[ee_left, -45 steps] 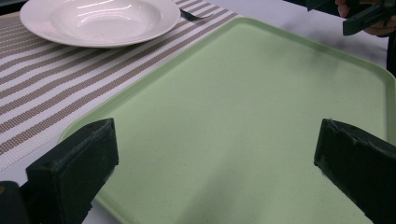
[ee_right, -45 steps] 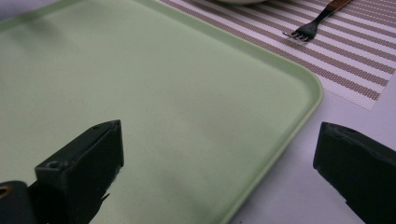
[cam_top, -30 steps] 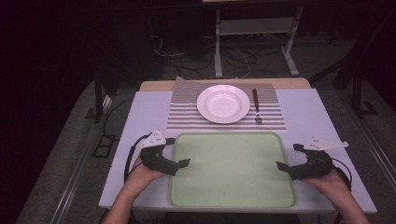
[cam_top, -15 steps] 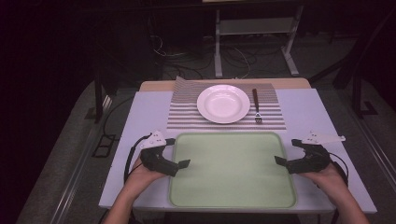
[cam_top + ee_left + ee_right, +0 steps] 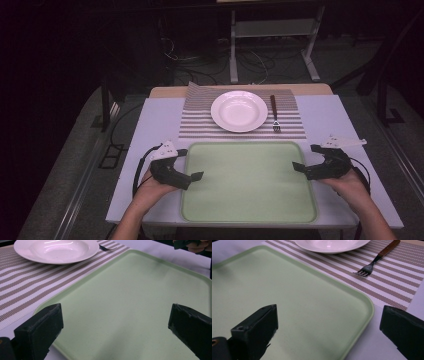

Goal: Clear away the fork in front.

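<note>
Both spread grippers flanking tray (image 5: 249,185)

Wide open across the green tray (image 5: 249,185): its whole flat bed lies bare between the left gripper (image 5: 196,176) at its left edge and the right gripper (image 5: 297,166) at its right edge, both with jaws spread. Beyond the far rim, the white plate (image 5: 239,110) sits mid-placemat (image 5: 200,120), with the fork (image 5: 274,113) just right of it, apart.
</note>
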Motion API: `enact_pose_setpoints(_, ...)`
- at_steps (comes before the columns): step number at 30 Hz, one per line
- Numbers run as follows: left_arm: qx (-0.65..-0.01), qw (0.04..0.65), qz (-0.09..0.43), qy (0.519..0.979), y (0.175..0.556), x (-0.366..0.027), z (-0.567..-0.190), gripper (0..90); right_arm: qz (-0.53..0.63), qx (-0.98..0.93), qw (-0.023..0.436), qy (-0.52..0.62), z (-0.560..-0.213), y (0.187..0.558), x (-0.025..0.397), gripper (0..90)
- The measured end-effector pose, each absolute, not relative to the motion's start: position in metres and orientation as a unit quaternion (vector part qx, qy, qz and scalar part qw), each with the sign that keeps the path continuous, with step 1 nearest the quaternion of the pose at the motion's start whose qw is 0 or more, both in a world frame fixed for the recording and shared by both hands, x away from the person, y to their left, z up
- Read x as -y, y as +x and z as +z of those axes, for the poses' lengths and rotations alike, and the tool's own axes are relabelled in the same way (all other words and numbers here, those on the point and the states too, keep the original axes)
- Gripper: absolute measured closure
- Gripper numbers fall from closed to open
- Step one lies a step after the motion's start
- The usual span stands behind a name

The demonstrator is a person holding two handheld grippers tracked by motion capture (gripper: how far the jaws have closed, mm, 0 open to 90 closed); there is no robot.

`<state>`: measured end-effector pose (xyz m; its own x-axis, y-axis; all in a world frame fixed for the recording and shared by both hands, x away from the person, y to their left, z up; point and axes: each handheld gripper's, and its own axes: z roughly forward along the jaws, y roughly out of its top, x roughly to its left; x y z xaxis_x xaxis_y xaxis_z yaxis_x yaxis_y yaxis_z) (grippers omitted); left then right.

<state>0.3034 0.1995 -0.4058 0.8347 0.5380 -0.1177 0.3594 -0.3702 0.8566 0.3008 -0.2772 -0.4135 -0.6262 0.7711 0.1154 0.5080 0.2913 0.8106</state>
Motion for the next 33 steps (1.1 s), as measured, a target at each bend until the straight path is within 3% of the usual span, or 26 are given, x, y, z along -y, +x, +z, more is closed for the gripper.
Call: enact_pose_setpoints(33,-0.288,0.497,0.095,0.813,0.307,-0.208,-0.407,0.0,0.435,-0.778,0.143,0.430,-0.411,0.343,0.278,2.7)
